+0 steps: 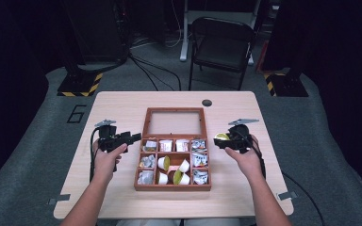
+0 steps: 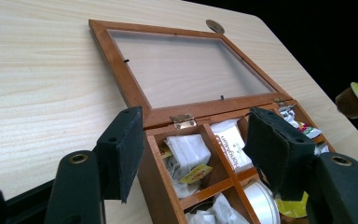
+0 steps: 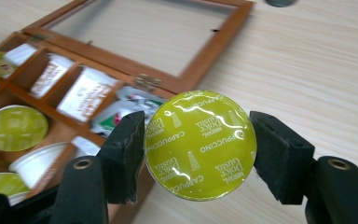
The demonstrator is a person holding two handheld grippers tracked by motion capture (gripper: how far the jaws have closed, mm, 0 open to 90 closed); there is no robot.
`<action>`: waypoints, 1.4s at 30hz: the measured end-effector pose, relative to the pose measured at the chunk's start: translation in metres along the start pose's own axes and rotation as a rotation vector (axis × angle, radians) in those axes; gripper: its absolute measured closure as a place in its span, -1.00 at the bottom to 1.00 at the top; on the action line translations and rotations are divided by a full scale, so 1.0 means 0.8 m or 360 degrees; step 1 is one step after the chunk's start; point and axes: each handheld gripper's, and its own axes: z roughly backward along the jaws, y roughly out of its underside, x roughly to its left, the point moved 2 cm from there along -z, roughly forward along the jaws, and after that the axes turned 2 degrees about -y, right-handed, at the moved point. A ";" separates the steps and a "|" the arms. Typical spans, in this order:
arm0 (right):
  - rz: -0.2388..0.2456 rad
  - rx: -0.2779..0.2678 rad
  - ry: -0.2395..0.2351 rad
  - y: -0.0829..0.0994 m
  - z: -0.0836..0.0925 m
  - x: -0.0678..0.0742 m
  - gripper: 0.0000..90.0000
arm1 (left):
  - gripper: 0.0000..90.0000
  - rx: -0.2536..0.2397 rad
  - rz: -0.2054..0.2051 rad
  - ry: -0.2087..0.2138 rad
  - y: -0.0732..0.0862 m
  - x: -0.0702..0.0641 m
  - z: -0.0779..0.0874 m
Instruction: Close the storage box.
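So the right claw (image 3: 198, 149) is clamped on a coffee capsule (image 3: 199, 144), just to the right of the wooden box (image 1: 172, 186) and off the surface (image 1: 122, 101). The capsule's green foil lid faces straight back at the claw's camera, so its axis runs along the jaws. The left claw (image 2: 200, 154) hangs by the box's left edge, jaws apart with nothing between them, pointing across the compartments.
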 end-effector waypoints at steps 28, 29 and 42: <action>-0.0426 0.0118 0.0368 0.081 0.000 -0.127 -0.17 | -0.18 0.0023 -0.0016 0.0012 -0.003 -0.002 -0.015; -0.0452 0.0111 0.0357 0.081 0.001 -0.129 -0.18 | -0.18 0.0024 -0.0016 0.0011 -0.003 -0.002 -0.015; -0.0421 0.0146 0.0381 0.083 -0.006 -0.128 -0.33 | -0.18 0.0025 -0.0007 0.0008 -0.002 0.000 -0.014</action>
